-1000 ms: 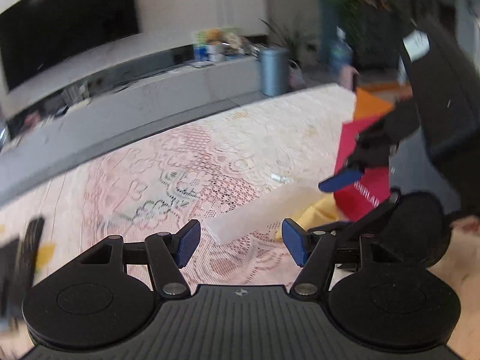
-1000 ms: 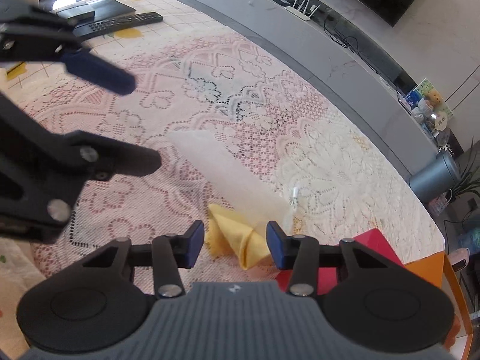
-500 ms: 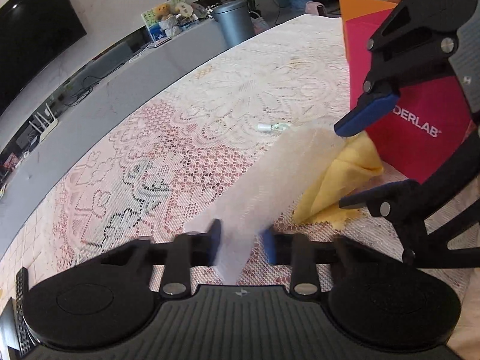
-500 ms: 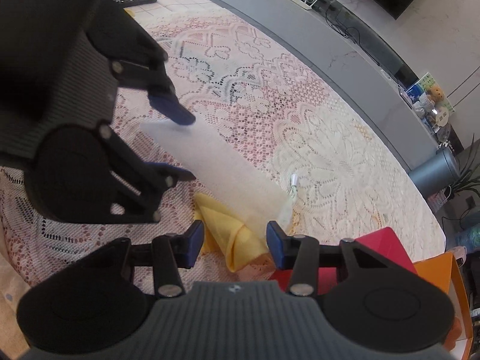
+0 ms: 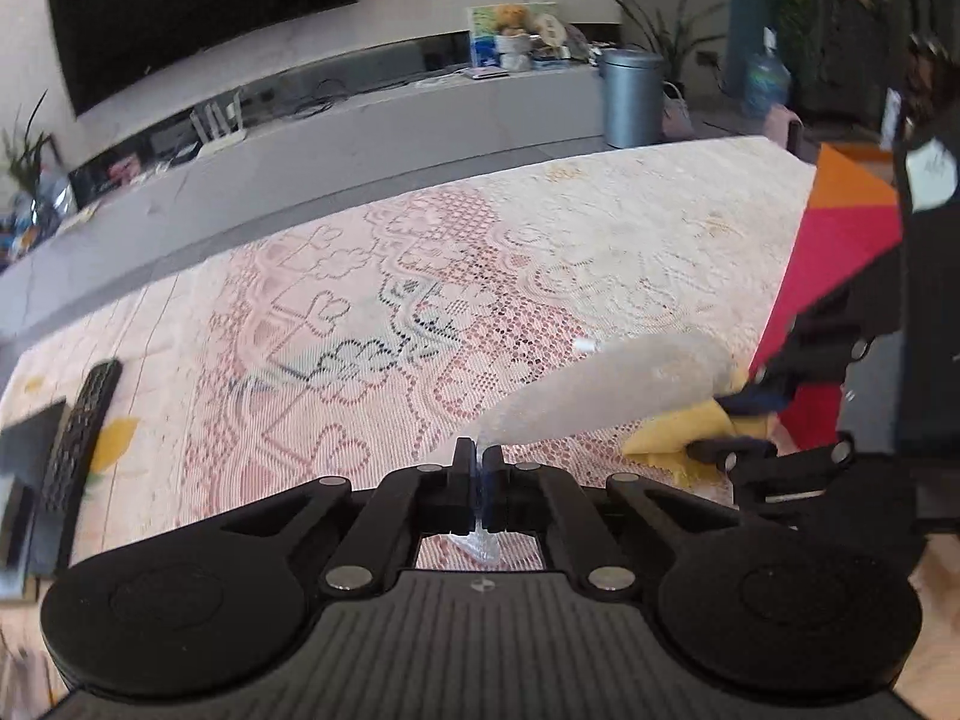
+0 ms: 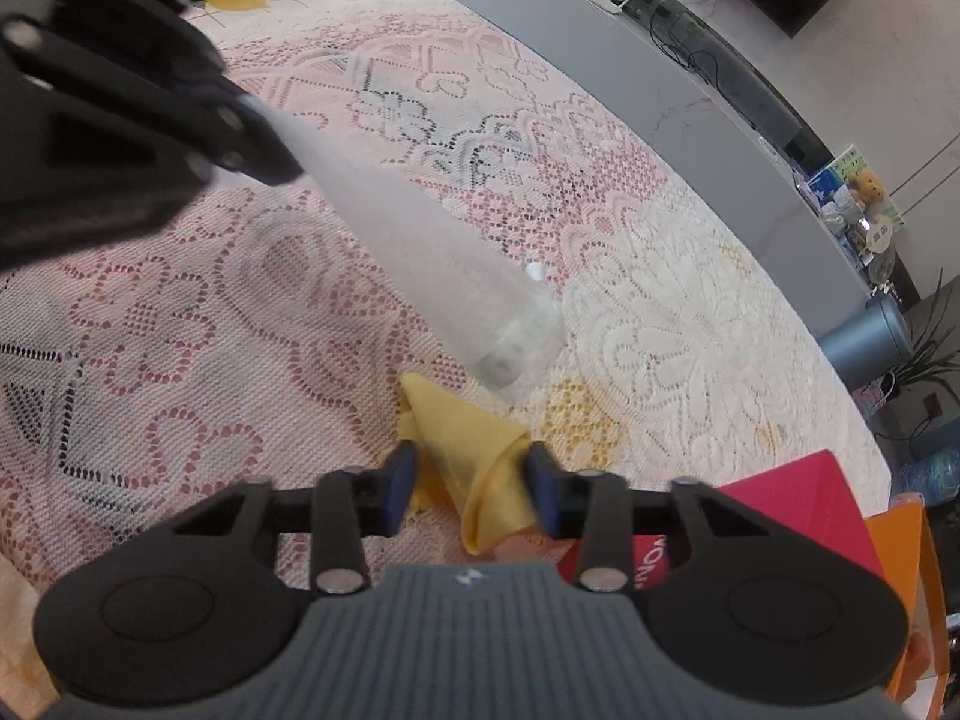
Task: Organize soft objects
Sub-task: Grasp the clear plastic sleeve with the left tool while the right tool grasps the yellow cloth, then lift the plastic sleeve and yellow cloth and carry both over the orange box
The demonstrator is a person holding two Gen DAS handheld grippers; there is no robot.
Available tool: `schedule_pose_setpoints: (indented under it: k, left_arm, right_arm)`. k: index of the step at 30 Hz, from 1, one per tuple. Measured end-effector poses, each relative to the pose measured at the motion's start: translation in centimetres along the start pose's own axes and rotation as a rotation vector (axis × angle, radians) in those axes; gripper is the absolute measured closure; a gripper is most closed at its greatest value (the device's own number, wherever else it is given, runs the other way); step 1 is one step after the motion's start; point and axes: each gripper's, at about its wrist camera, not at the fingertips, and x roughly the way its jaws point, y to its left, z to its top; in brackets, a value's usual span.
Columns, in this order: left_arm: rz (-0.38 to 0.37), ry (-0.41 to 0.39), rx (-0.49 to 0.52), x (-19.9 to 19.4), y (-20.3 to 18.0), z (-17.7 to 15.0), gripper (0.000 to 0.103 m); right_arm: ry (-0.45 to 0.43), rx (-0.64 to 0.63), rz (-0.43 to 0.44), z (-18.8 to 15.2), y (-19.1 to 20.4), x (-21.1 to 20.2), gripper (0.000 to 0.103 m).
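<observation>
My left gripper is shut on one end of a long translucent white sleeve, which slants up off the lace tablecloth. From the right wrist view the same sleeve runs from the left gripper down toward a folded yellow cloth. My right gripper straddles that cloth; its jaws are closing, still wide in the picture, with the cloth between the blue pads. The left wrist view shows the yellow cloth under the right gripper.
A red paper bag stands at the table's right end, with an orange bag behind it. A black remote and a dark flat item lie at the far left. A small white scrap lies beside the sleeve.
The left jaws closed on the end of the white sleeve and lifted it off the table. The right gripper sank down over the yellow cloth.
</observation>
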Motion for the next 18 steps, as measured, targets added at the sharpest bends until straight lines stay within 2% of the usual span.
schedule_pose_setpoints:
  k: [3, 6, 12, 18]
  left_arm:
    - [0.018, 0.017, -0.057, -0.7, 0.2, -0.1, 0.101]
    - [0.027, 0.022, -0.126, -1.9, 0.5, -0.2, 0.102]
    - [0.080, -0.029, -0.212, -5.7, 0.7, 0.1, 0.101]
    - [0.074, -0.073, -0.233, -9.8, -0.8, 0.9, 0.101]
  right_arm:
    - [-0.015, 0.024, -0.003, -0.2, -0.3, -0.3, 0.101]
    - [-0.071, 0.060, -0.013, -0.4, -0.7, -2.3, 0.102]
    - [-0.223, 0.248, 0.077, -1.1, -2.9, -8.8, 0.102]
    - [-0.360, 0.371, 0.100, -2.8, -3.8, -15.1, 0.102]
